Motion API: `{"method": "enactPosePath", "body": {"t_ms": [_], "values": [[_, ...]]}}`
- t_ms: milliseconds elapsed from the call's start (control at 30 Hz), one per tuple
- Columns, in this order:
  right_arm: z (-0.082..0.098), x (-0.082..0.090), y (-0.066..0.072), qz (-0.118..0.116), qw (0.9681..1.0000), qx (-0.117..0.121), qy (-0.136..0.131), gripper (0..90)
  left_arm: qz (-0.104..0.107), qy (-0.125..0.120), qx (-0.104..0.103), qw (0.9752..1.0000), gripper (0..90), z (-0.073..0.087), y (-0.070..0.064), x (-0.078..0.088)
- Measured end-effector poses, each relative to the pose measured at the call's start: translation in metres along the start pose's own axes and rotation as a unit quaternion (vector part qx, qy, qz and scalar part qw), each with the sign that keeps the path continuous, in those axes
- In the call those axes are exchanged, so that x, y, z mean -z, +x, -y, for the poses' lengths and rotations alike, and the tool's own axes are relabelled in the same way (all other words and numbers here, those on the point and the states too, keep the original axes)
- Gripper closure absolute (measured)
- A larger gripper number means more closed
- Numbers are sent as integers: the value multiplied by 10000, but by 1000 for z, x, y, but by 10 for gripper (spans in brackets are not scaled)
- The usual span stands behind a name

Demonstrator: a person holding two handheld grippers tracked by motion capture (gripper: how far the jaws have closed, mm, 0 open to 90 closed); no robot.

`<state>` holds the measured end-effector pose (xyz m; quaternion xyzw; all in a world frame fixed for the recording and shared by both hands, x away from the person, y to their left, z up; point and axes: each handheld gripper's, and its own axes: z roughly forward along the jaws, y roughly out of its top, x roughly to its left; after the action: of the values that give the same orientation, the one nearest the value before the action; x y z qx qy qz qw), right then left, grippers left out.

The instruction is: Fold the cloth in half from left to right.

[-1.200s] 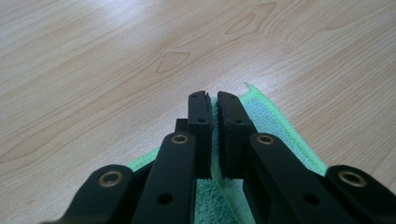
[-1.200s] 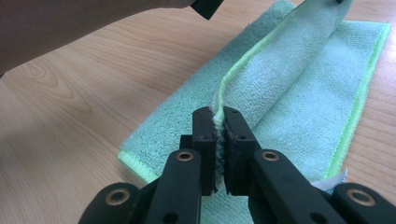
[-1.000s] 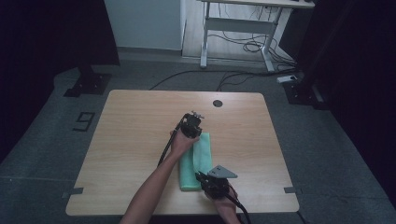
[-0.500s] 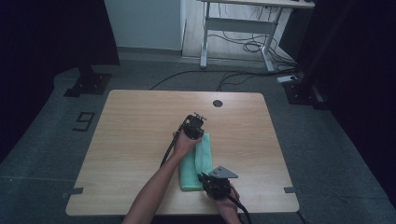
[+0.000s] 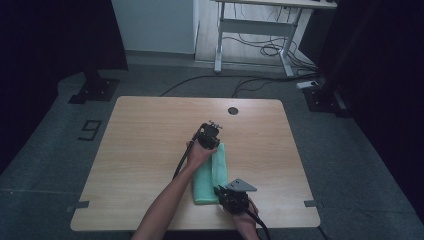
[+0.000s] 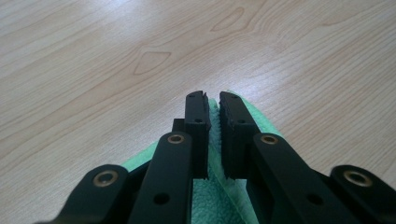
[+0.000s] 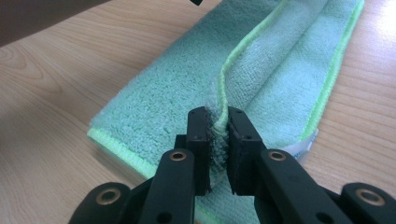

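Light wooden table (image 5: 150,150) – folded green towel (image 5: 206,187) lying flat near front edge – dark round grommet (image 5: 233,110) at back.

High view dim and soft, corners falling to black; the counter (image 5: 150,150) is the brightest patch. Both gripper views brighter, daylight-toned: pale glare on wood at upper right, jaws near the lens blurred, towel (image 7: 280,70) pile fairly sharp.

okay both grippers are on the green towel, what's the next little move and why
Probably lift both ends together and carry the pinched edge across. The right gripper pinches the green towel at its raised edge near the near end; the left gripper pinches the far end. The towel lies folded lengthwise.
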<state>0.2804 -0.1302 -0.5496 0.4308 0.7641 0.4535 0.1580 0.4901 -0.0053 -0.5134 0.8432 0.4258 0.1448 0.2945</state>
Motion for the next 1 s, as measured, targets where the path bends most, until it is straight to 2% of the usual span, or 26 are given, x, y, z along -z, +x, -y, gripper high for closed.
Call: {"method": "enactPosePath", "body": {"t_ms": [133,300,500,833,1000], "values": [[1,1,-1,46,10000,-1,38,751,15,-3,1,10000,794,-1,-2,-1],[2,6,-4,239,9997,-40,30,654,-28,-134,41,9999,688,-3,-3,1],[5,11,-7,262,9996,-61,122,625,13,-238,-9,9997,611,-4,-4,7],[12,17,-14,215,9992,-83,336,548,-47,-313,30,9995,574,1,8,24],[9,22,-18,280,9992,-153,221,492,-73,-300,69,9995,579,11,17,31]]}}
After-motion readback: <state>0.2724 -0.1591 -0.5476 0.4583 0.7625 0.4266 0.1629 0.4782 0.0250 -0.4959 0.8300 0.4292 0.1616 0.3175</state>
